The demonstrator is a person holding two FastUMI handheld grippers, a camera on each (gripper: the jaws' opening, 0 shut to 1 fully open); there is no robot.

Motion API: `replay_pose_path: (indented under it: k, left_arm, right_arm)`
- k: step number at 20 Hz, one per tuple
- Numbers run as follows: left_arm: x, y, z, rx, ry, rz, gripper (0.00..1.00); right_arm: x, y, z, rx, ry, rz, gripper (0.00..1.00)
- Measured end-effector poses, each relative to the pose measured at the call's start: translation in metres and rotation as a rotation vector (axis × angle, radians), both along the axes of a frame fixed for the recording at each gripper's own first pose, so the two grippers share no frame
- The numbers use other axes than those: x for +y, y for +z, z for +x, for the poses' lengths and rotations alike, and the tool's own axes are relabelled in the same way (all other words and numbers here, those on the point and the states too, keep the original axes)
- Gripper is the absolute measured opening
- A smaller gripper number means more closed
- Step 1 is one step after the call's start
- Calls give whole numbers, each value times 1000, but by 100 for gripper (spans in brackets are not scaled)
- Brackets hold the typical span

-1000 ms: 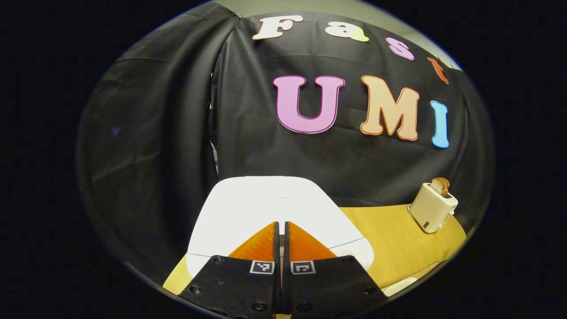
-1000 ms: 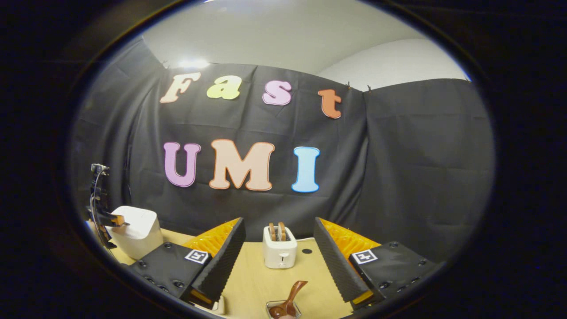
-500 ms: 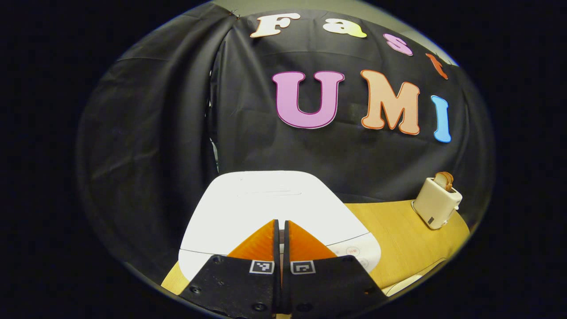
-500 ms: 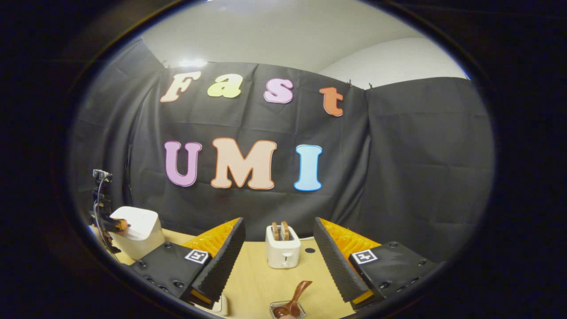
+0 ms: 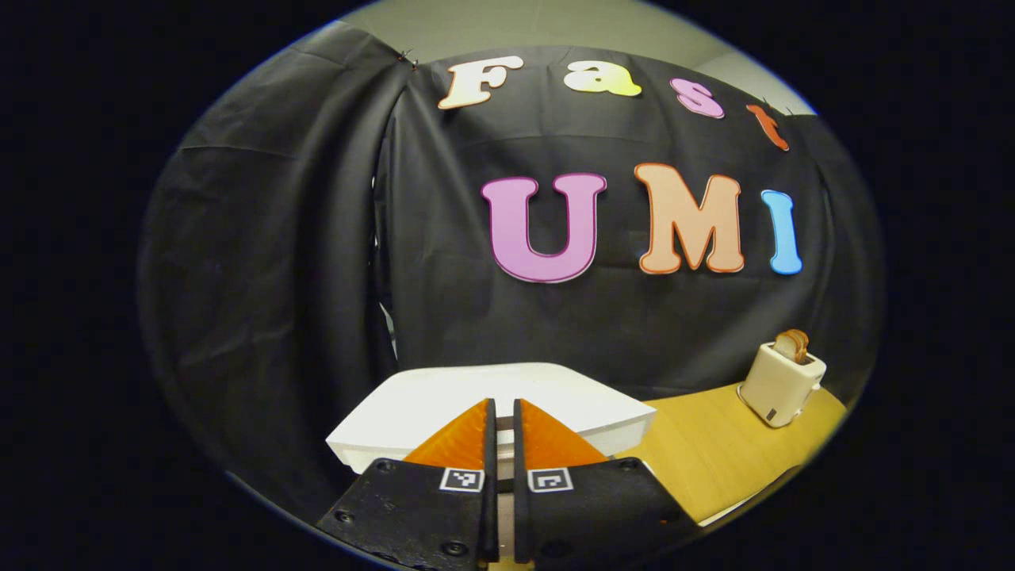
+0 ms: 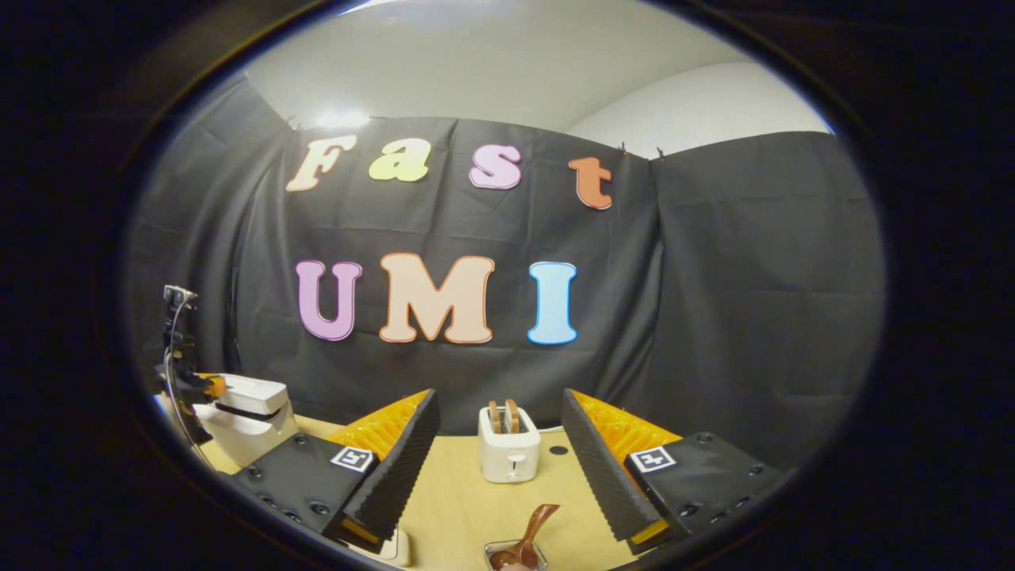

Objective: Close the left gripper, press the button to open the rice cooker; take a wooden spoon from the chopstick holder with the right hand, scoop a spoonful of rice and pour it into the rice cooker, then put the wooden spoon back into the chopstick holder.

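The white rice cooker (image 5: 492,400) sits right in front of my left gripper (image 5: 501,406), whose fingers are shut with nothing between them, just at the lid's front edge. In the right gripper view the cooker (image 6: 247,416) stands at the far left with its lid lifted a crack, a dark gap under it, and the left gripper (image 6: 204,387) at its front. My right gripper (image 6: 499,394) is open and empty above the table. Below it a brown wooden spoon (image 6: 530,533) leans in a small metal holder (image 6: 514,557).
A white toaster (image 6: 508,444) with bread slices stands mid-table at the back, also at the right in the left gripper view as the toaster (image 5: 781,379). A white container (image 6: 390,547) sits by the right gripper's left finger. The wooden tabletop (image 6: 456,492) runs up to the black cloth wall.
The rice cooker's lid has popped up from flat to ajar. The left gripper has risen and tilted up with it. The right gripper has barely moved.
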State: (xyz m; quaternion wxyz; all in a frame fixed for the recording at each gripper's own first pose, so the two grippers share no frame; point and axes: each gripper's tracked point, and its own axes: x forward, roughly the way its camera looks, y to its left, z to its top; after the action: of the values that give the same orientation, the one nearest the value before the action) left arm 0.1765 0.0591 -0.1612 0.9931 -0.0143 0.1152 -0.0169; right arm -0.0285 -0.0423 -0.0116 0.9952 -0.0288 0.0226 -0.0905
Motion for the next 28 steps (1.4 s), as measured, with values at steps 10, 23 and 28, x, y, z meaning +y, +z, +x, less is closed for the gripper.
replay_pose_path:
  k: [10,23,28]
  left_arm:
    - [-31,87,-29,-177,-54,13,94]
    - [-50,149,-106,-264,-71,4,94]
    - [-62,159,-119,-273,-87,17,94]
  right_arm:
    - [-22,-14,6,1,48,58,96]
    - [-74,-124,46,237,66,211,99]
    - [-82,-179,53,346,67,247,96]
